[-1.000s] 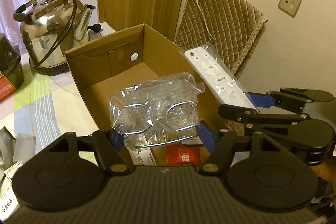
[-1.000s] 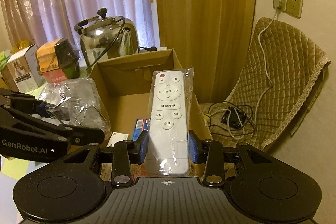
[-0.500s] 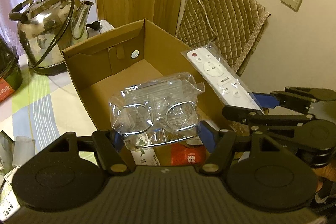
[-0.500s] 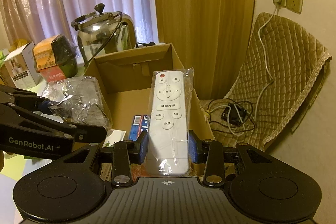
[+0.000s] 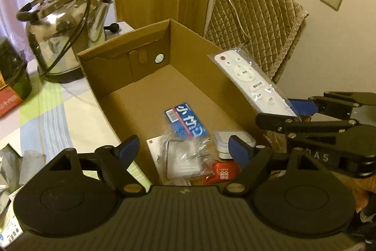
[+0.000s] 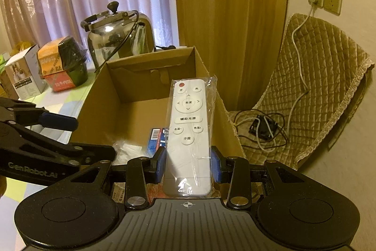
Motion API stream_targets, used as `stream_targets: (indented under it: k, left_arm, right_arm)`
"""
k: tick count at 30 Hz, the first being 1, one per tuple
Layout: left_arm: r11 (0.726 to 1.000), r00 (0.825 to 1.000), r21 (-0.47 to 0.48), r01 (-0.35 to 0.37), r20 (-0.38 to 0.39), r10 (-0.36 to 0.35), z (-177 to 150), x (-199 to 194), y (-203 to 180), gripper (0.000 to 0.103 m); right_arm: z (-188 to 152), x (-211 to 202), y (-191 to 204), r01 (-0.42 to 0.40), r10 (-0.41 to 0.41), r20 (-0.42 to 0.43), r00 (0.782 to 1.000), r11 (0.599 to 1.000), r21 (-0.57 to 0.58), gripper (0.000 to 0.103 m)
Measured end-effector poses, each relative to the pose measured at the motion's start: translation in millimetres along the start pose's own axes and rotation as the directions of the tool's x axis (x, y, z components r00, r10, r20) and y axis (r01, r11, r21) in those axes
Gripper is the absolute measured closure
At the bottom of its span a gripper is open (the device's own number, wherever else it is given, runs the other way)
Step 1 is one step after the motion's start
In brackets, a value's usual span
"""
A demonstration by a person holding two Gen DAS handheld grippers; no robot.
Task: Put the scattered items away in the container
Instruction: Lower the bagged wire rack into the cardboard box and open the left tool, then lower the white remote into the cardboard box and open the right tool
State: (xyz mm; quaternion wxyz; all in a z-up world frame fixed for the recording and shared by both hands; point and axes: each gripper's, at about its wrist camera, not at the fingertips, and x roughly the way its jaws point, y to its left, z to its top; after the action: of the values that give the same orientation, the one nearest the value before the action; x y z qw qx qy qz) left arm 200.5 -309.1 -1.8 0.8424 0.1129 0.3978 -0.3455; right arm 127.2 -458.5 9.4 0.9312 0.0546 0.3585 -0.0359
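Curtains and a wooden door back the scene, with a steel kettle [image 5: 63, 34] at the far left of the striped tabletop [image 5: 54, 114]. Right of it stands the open cardboard box [image 5: 131, 62]. Over its near end the left gripper [image 5: 183, 148] has its fingers spread and empty; a second ago they pinched the clear plastic packet [image 5: 185, 157], which now lies on the box floor among a blue pack [image 5: 185, 121] and other small items. Further right, the right gripper [image 6: 188, 166] pinches the bagged white remote [image 6: 188, 128] by its near end, long axis pointing away along the fingers, above the box's right wall. Judged next: swing it left over the opening and release.
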Motion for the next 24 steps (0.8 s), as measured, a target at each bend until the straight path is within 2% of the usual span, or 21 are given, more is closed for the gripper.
stream_targets:
  k: [12,24]
  left_arm:
    - [0.996,1.0,-0.089,-0.026,0.015,0.027,-26.2,-27.3,19.3,0.024]
    - [0.992,0.999,-0.124,-0.033,0.011,0.035,-37.6,-37.7,30.3,0.024]
  right_arm:
    - [1.0,3.2,8.7,-0.013,0.013,-0.008,1.0,1.0,-0.02,0.062]
    - [5.4,14.0,17.3,-0.022,0.02,-0.023,1.0,0.998,-0.057,0.062]
